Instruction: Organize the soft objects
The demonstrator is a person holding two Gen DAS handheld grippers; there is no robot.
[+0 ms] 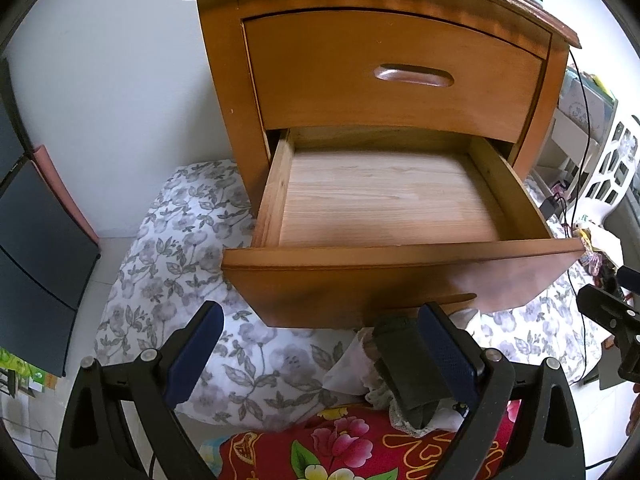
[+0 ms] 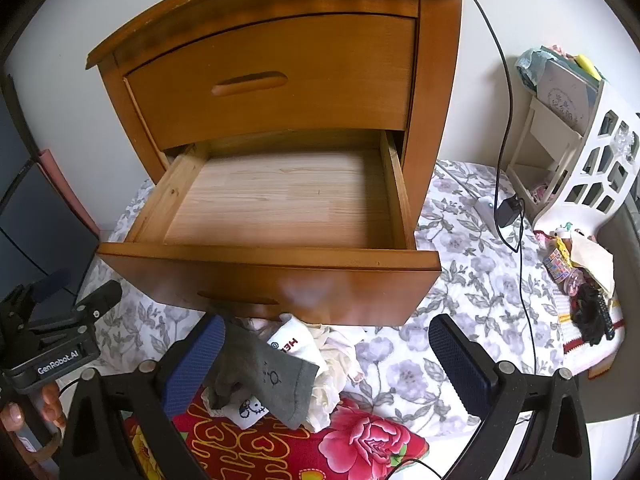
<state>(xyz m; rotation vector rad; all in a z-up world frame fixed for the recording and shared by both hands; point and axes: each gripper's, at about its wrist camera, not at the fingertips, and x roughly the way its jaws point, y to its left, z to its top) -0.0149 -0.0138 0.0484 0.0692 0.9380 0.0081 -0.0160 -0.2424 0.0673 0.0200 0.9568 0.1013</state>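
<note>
A wooden nightstand has its lower drawer (image 1: 384, 200) pulled out, bare inside; it also shows in the right wrist view (image 2: 280, 204). A grey sock (image 2: 260, 376) lies on a small pile of white socks (image 2: 332, 360) in front of the drawer. In the left wrist view the grey sock (image 1: 404, 364) lies against my right finger. My left gripper (image 1: 320, 352) is open above the pile. My right gripper (image 2: 328, 360) is open, with the grey sock by its left finger. Neither holds anything.
The pile rests on a red floral cloth (image 2: 360, 444) and a grey floral sheet (image 1: 176, 248). The upper drawer (image 1: 400, 72) is shut. A black cable (image 2: 508, 120) and charger hang at the right. A white rack (image 2: 592, 152) and clutter stand at the far right.
</note>
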